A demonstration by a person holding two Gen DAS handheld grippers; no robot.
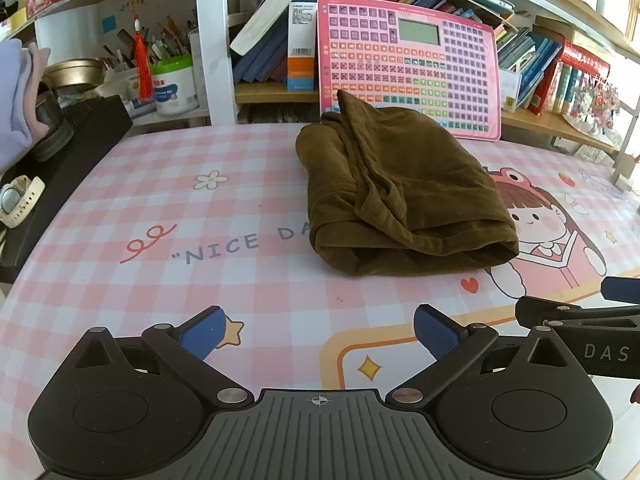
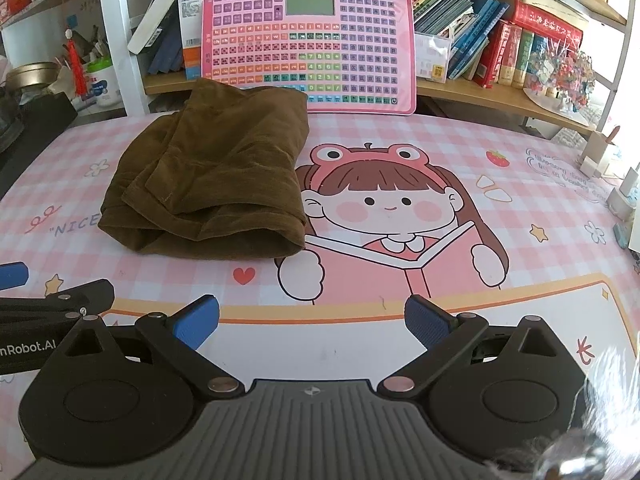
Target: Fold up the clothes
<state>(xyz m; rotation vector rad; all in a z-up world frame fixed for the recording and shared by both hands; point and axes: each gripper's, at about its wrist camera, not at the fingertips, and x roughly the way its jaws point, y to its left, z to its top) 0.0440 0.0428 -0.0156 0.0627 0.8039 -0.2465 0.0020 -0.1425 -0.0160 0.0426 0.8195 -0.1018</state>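
Note:
A brown corduroy garment point(image 1: 404, 196) lies folded into a thick bundle on the pink checked table mat point(image 1: 160, 208). Seen from the right wrist, the same garment point(image 2: 212, 176) sits left of centre, beside the cartoon girl print. My left gripper point(image 1: 320, 332) hovers open over the mat, well short of the garment's near edge, with nothing between its blue pads point(image 1: 202, 336). My right gripper point(image 2: 312, 324) is also open and empty, to the right of and nearer than the garment. Each gripper shows at the edge of the other's view.
A pink learning-keyboard board point(image 2: 308, 44) leans against the bookshelf point(image 2: 500, 96) right behind the garment. A black box point(image 1: 48, 184) with a white watch point(image 1: 16, 200) borders the mat's left side. Small items point(image 2: 616, 184) stand at the right edge.

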